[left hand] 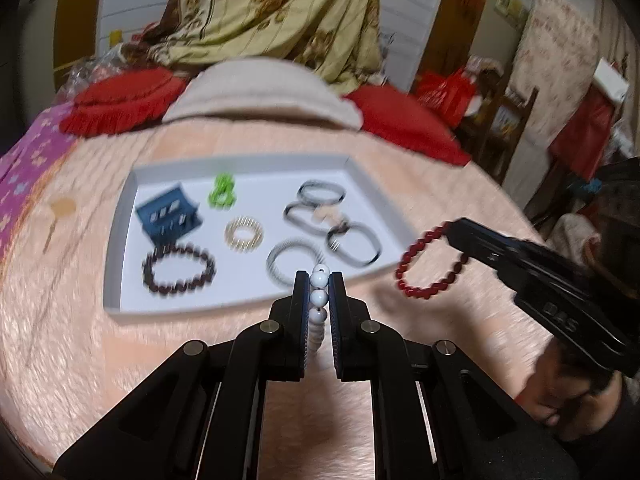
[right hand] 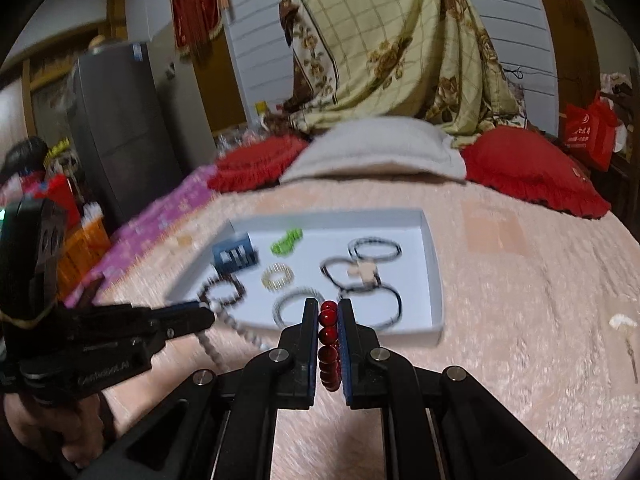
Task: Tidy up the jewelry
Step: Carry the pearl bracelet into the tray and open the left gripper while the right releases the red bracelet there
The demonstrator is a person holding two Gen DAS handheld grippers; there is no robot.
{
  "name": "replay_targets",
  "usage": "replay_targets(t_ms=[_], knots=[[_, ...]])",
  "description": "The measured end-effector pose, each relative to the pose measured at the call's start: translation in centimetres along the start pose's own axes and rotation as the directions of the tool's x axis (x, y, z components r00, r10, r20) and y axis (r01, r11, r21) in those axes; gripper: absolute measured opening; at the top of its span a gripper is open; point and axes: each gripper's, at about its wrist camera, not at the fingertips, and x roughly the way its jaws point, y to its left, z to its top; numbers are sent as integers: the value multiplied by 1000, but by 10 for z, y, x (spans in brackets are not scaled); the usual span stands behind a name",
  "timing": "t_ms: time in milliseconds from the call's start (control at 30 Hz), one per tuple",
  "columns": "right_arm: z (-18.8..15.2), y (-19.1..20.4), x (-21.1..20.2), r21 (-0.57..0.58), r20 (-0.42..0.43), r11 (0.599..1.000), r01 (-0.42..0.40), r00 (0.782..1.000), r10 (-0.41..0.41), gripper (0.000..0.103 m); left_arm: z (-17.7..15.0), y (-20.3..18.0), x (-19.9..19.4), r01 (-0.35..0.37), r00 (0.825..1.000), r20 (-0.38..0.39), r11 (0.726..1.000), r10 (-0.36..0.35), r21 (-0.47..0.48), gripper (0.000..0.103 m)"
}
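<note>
A white tray (left hand: 120, 240) lies on the pink bedspread and holds several bracelets, a blue box (left hand: 168, 214) and a green piece (left hand: 221, 192). My left gripper (left hand: 319, 280) is shut on a white bead bracelet (left hand: 319, 300), just in front of the tray's near edge. My right gripper (right hand: 329, 307) is shut on a red bead bracelet (right hand: 329, 344), near the tray's (right hand: 434, 280) front edge. In the left wrist view the red bracelet (left hand: 430, 266) hangs from the right gripper, right of the tray. In the right wrist view the white bracelet (right hand: 240, 328) hangs from the left gripper's tip.
Red cushions (left hand: 120, 100) and a beige pillow (left hand: 260, 92) lie at the bed's far end under a hanging floral cloth (right hand: 392, 48). A purple sheet (right hand: 160, 216) runs along the left. A small pale item (right hand: 622, 324) lies on the bedspread at right.
</note>
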Motion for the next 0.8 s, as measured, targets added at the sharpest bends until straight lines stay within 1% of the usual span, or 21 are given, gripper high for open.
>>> replay_targets(t_ms=[33,100,133,167,200,267,300,400,467,533,567,600,667,733,800], knots=[[16,-2,-3,14,31,1000,-12,999,11,8,9,-2,-6,17,1000,18,1000,-17,-1,8],[22,-3,-3,17,39,1000,-13,999,13,8,26,-5,-13,37,998,44,999,-37,7,8],[35,-5,3,16,48,1000,-11,999,10,8,34,-5,-15,37,998,56,999,-38,12,8],[35,-5,3,16,48,1000,-11,999,10,8,45,-5,-14,23,997,75,999,-24,24,8],[42,-6,9,14,46,1000,-4,999,3,8,53,-5,-10,13,996,82,999,-16,29,8],[54,-8,22,22,29,1000,4,1000,-4,8,69,1,3,11,997,80,1000,-13,17,8],[63,-10,40,26,18,1000,4,1000,-5,8,77,5,14,10,998,68,1000,-10,4,8],[65,-14,53,40,13,999,2,1000,-3,8,92,16,44,-13,999,48,1000,14,-21,8],[59,-24,68,79,4,997,-5,1000,5,8,102,22,66,-21,999,38,999,23,-34,8],[58,-32,80,101,-25,995,7,1000,-5,8,107,27,84,-16,999,29,999,17,-48,8],[58,-32,80,101,-25,995,7,1000,-5,8,110,32,97,-13,1000,21,998,14,-60,8],[56,-39,88,128,-40,992,5,999,0,8,111,36,105,-17,1000,17,998,18,-65,8],[54,-41,89,133,-44,991,3,999,3,8,108,45,121,-28,1000,-5,996,28,-85,8],[53,-44,93,125,-50,992,9,999,-3,8,98,60,134,-76,997,-39,991,72,-108,8],[54,-44,96,125,-52,992,5,999,2,8,91,70,140,-136,989,-68,985,129,-110,8]])
